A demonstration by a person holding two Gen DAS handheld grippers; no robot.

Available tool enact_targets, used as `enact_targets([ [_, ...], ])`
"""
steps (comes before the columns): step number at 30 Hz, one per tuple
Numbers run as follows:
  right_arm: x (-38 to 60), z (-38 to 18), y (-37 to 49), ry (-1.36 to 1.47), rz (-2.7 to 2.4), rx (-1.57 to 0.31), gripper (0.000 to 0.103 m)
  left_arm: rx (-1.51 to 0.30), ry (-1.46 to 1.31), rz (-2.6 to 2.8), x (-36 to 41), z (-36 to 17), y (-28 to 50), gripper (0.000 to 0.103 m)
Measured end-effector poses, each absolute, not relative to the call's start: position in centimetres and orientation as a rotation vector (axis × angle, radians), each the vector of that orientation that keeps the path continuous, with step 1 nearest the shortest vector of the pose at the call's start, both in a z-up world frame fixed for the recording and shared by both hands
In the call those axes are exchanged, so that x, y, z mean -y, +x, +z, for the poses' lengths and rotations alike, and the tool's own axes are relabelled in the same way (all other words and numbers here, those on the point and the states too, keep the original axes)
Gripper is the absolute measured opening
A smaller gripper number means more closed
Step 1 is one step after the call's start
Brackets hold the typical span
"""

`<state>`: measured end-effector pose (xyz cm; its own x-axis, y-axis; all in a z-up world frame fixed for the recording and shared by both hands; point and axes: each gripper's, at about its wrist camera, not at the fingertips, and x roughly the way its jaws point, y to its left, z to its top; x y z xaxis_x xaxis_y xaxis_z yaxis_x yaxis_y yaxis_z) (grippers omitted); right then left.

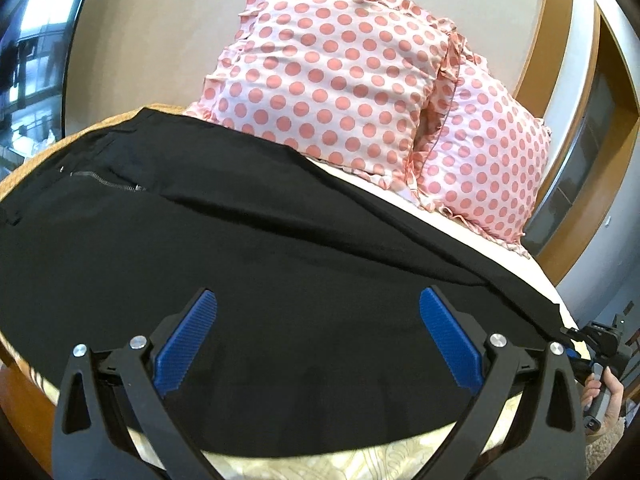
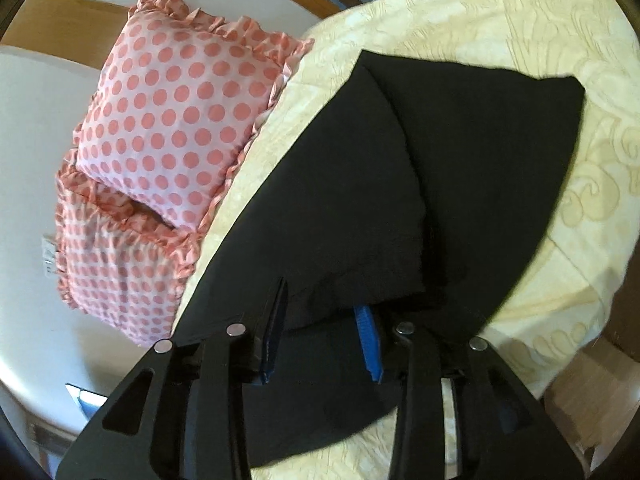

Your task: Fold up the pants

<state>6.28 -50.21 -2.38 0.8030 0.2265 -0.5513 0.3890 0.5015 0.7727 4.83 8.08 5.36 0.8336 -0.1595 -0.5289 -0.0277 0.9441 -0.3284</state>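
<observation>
Black pants (image 1: 240, 248) lie spread across the cream bedspread, zipper and waist at the left of the left wrist view. My left gripper (image 1: 318, 336) is open, its blue pads (image 1: 188, 344) hovering just over the near part of the pants with nothing between them. In the right wrist view the pants (image 2: 480, 160) lie with one leg over the other. My right gripper (image 2: 320, 312) has its blue fingers (image 2: 370, 344) partly closed around the bunched leg end, with cloth draped over the fingertips. The right gripper also shows at the far right of the left wrist view (image 1: 596, 344), at the pants' end.
Two pink polka-dot pillows (image 1: 336, 80) lean against the wall behind the pants, also seen in the right wrist view (image 2: 172, 120). The cream patterned bedspread (image 2: 520, 20) surrounds the pants. A wooden bed frame edge (image 1: 24, 400) is at the lower left.
</observation>
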Motion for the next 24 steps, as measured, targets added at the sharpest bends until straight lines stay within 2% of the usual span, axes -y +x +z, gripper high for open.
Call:
enact_targets([
  [2,50.4,-2.2,7.2,1.019,-0.115,-0.639,0.011,-0.591,-0.303,-0.047,-8.4,6.3,5.9,0.101],
  [3,50.6,-2.0,7.3,1.009,-0.100,-0.622,0.004,-0.595,-0.298,-0.043,-8.5,6.6,6.4,0.101],
  [8,52.3,1.8,3.7,0.919,-0.076,-0.395,0.003,-0.621,-0.331,-0.052,-11.0,8.8,10.6,0.101],
  [17,54.2,-1.1,3.5,1.019,-0.075,-0.444,0.003,-0.796,-0.516,0.085,-18.0,8.0,25.3,0.099],
  [22,54.3,-1.2,3.6,1.021,-0.068,-0.441,0.003,-0.910,-0.624,0.204,-20.7,5.4,32.4,0.088],
  [24,54.3,-1.1,3.7,1.012,-0.066,-0.442,0.003,-0.935,-0.604,0.264,-21.3,4.7,34.3,0.079],
])
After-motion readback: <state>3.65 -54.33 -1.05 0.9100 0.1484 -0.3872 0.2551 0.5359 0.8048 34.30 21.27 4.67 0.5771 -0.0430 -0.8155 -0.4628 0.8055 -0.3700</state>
